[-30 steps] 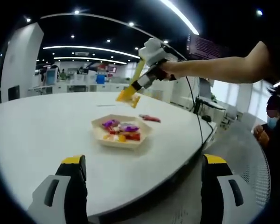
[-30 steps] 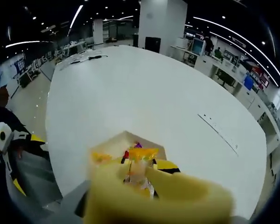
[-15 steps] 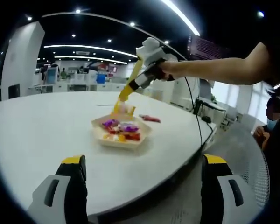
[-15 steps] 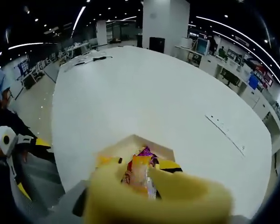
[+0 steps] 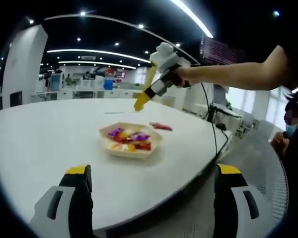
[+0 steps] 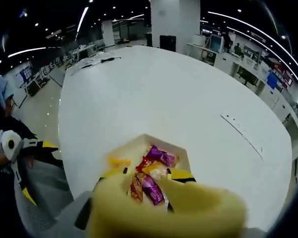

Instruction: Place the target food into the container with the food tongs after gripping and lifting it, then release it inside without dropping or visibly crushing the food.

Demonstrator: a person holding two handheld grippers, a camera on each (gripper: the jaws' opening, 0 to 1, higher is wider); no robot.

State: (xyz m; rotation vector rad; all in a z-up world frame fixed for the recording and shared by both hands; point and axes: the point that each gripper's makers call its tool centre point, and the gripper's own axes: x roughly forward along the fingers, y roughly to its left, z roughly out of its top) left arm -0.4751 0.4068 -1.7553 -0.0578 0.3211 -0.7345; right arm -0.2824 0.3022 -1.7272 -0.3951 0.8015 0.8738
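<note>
1. Open-plan office hall with ceiling light strips, white columns and rows of desks surrounds a large round white table (image 5: 49, 144).
2. Container: a pale, angular tray (image 5: 130, 148) sits on the table, well in from the edge. In the right gripper view the same tray (image 6: 139, 148) lies directly ahead of the tongs.
3. Contents: wrapped snacks (image 5: 129, 139) in purple, red, orange and yellow lie inside the tray; the right gripper view shows the purple and red wrappers (image 6: 150, 177) resting loose in it.
4. One red wrapped piece (image 5: 160, 127) lies on the table just beyond the tray, apart from it.
5. Left gripper (image 5: 151, 191): jaws spread wide, yellow-tipped, holding nothing, positioned at the near table edge.
6. Right gripper (image 5: 164, 72): held in a person's hand at the end of an outstretched arm, above and behind the tray. It is clamped on the yellow food tongs (image 5: 145, 94).
7. Tongs: tips hang above the far side of the tray with nothing visible between them. In the right gripper view the tongs (image 6: 164, 210) appear as a blurred yellow mass; the gripper's own jaws are hidden behind it.
</note>
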